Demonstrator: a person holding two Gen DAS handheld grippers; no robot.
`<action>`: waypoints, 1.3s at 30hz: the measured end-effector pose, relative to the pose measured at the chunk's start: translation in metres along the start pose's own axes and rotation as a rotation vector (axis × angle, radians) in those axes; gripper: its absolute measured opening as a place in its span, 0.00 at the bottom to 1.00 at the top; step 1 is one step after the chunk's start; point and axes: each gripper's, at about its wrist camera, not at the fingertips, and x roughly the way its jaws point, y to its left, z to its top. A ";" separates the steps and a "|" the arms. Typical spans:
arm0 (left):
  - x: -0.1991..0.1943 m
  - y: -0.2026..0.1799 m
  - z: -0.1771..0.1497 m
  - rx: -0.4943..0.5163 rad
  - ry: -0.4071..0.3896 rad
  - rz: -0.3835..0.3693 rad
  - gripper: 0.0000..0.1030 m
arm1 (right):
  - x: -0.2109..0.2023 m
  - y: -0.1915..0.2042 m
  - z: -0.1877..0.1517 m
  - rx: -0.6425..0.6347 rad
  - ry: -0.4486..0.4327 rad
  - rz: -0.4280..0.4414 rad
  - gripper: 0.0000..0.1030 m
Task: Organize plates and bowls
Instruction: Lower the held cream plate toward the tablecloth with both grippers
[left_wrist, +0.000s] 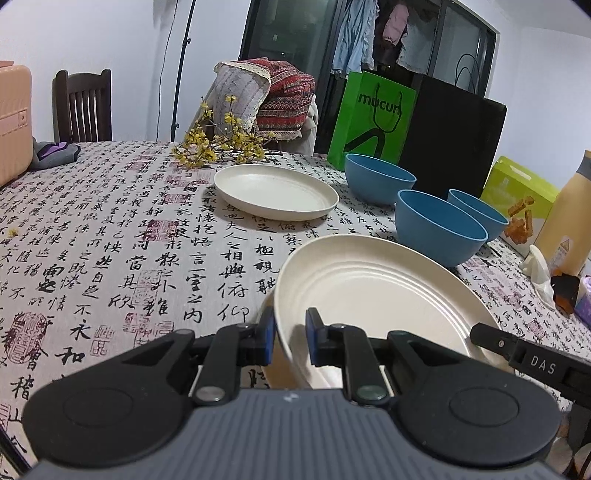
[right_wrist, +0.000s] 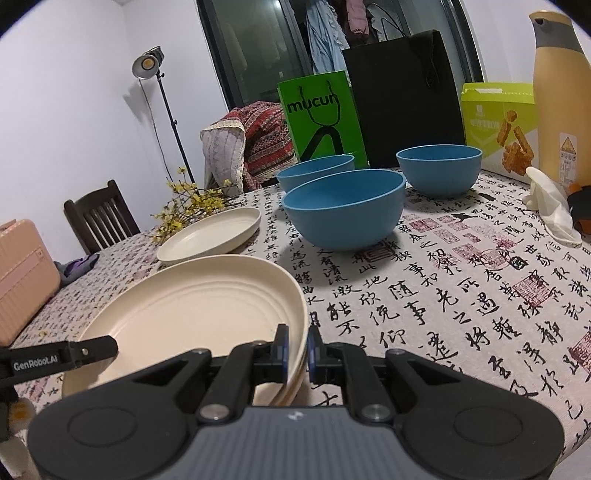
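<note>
Left gripper (left_wrist: 290, 341): fingers pinching the near-left rim of the big cream plate (left_wrist: 376, 295), tilted downward.
Right gripper (right_wrist: 297, 350): fingers pressed on the same plate's near-right rim, also angled down.
Plate: held between both, near edge of the surface (left_wrist: 110, 229); what lies under it hidden.
Second plate (left_wrist: 275, 192): flat, farther back, apart.
Bowls (right_wrist: 343, 210): three blue, beyond the held plate.
Open room: bare cloth to the left.
Far edge: bags, box, bottle.

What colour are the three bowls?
The bowls are plain blue, clearest in the right wrist view.
</note>
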 end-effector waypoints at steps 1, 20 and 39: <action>0.001 -0.001 0.000 0.004 -0.001 0.003 0.17 | 0.000 0.001 0.000 -0.010 -0.001 -0.005 0.10; 0.007 -0.010 -0.006 0.078 -0.002 0.057 0.17 | 0.004 0.016 -0.007 -0.161 -0.026 -0.081 0.12; 0.009 -0.013 -0.008 0.104 0.002 0.066 0.17 | 0.004 0.020 -0.009 -0.197 -0.032 -0.094 0.12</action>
